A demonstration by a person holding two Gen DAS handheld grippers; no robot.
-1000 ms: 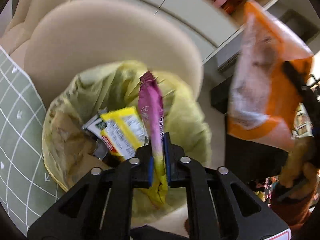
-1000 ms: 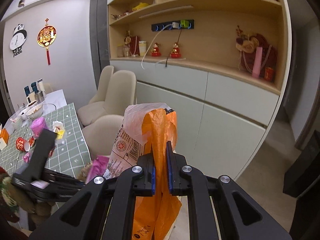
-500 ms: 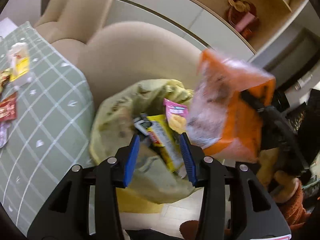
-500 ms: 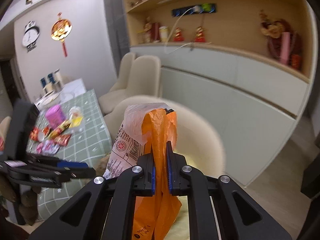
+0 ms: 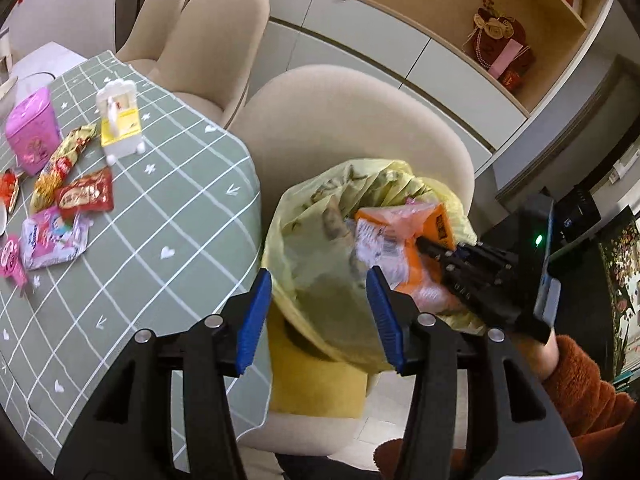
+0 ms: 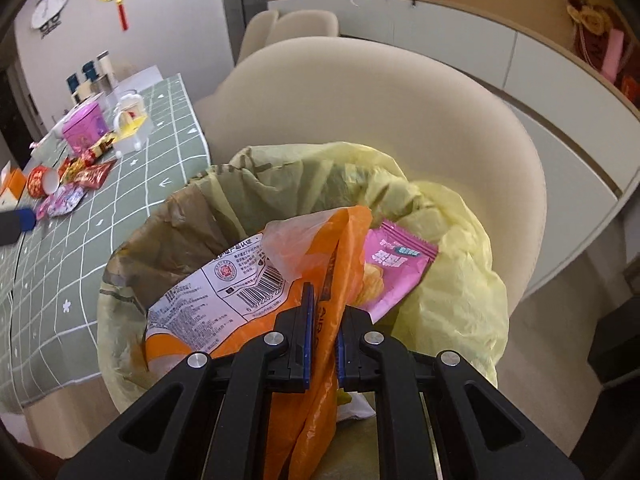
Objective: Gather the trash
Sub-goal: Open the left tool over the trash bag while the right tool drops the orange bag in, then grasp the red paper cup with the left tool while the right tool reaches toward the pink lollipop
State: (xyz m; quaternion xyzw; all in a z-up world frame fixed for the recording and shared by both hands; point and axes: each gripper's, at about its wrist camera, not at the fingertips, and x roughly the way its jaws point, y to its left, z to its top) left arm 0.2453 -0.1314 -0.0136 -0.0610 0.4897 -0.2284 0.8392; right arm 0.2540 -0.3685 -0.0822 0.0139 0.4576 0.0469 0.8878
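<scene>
Left wrist view: left tongs [image 5: 320, 316] spread wide, blue pads well apart, nothing between them, hovering just over the near rim of the yellow trash bag [image 5: 304, 216]. Bag mouth gaping, set against a beige chair [image 5: 340, 120]. Orange snack bag [image 5: 404, 240] lying in the bag's opening on its far right side, gripped at its end by the right tongs [image 5: 436, 250], reaching in from the right. Off to the left, a green checked surface [image 5: 160, 220] carrying leftover litter: red wrapper [image 5: 86, 196], pink-and-white wrapper [image 5: 52, 238], long yellow-red wrapper [image 5: 60, 162], plus a pink tub [image 5: 32, 134] and a white-and-yellow container [image 5: 120, 124].

Right wrist view: right tongs [image 6: 322, 326] closed almost fully, blue pads pinching a fold of the orange snack bag [image 6: 240, 296], barcode panel facing up. Snack bag hanging down into the mouth of the yellow trash bag [image 6: 440, 280], touching a pink wrapper [image 6: 394, 268] leaning on the liner's right side. Beige chair [image 6: 400, 120] directly behind the bag. Green checked surface [image 6: 120, 208] at left with the pink tub [image 6: 84, 132], scattered wrappers near it, and a blue pad of the left tongs [image 6: 22, 219] poking in at the frame edge; spread of those tongs not readable from here.
</scene>
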